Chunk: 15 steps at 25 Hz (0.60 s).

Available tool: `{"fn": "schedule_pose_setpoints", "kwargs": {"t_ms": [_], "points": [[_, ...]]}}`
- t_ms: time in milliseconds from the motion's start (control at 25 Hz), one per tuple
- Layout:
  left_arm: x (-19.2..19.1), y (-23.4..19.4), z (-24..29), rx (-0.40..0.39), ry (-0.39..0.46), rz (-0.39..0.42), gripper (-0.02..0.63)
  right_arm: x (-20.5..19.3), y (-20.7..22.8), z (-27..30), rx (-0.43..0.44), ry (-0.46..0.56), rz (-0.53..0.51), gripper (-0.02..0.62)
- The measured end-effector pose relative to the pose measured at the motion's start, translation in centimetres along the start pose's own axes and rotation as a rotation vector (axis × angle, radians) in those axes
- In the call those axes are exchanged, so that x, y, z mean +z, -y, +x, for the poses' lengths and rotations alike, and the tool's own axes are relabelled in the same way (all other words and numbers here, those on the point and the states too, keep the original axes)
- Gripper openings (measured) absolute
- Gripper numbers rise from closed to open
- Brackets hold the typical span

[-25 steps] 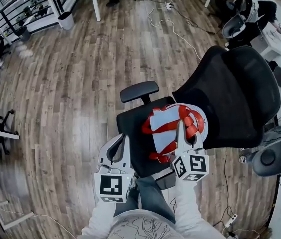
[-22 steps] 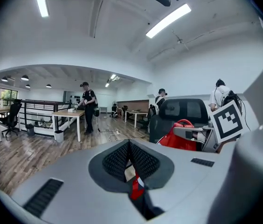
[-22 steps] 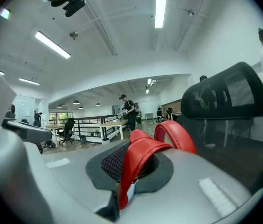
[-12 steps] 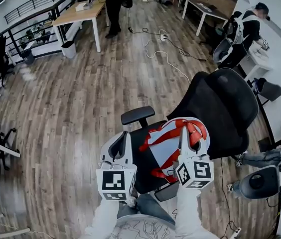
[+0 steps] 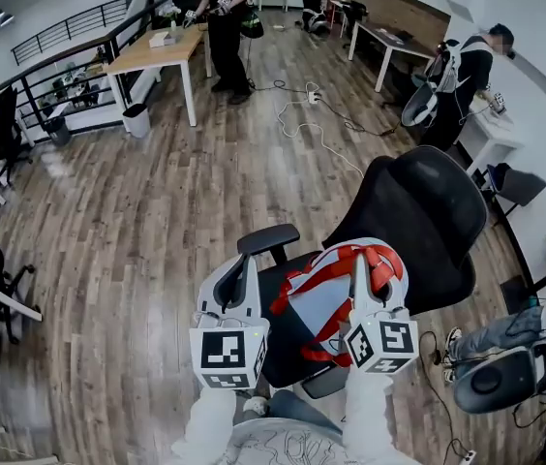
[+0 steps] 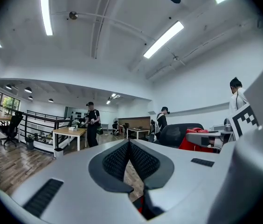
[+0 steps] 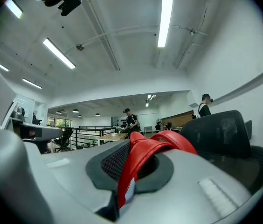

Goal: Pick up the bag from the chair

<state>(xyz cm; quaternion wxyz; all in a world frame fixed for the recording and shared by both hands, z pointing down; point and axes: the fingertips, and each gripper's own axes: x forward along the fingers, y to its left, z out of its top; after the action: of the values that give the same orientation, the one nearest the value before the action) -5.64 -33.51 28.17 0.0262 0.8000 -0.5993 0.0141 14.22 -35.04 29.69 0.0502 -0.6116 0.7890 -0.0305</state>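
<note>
Slipping is the risk: right tongs (image 5: 358, 260) clamp only a red strap (image 7: 141, 160) of the bag (image 5: 323, 294), left tongs (image 5: 244, 265) closed on nothing.

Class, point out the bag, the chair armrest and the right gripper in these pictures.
bag (image 5: 319, 303): head view, its pale body.
chair armrest (image 5: 268, 240): head view, the black pad.
right gripper (image 5: 358, 262): head view, the tips of its jaws.

- A floor (image 5: 147, 211) of brown wooden planks is laid throughout the room.
- A table (image 5: 155, 52) with a pale wooden top and white legs is set near a black railing (image 5: 60, 37); a white bin (image 5: 136, 120) is placed just beside it.
- White cables (image 5: 304, 129) are strewn across the planks.
- Long strip lights (image 7: 166, 20) are mounted on the white ceiling (image 7: 122, 8); the walls (image 6: 201, 85) are painted white.
</note>
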Motion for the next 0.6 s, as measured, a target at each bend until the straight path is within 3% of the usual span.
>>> {"fn": "schedule_pose_setpoints", "kwargs": {"t_ms": [600], "points": [[1.9,0.1,-1.1,0.011,0.044,0.005,0.006,2.4,-1.3,-2.0,0.013,0.059,-0.012,0.02]]}}
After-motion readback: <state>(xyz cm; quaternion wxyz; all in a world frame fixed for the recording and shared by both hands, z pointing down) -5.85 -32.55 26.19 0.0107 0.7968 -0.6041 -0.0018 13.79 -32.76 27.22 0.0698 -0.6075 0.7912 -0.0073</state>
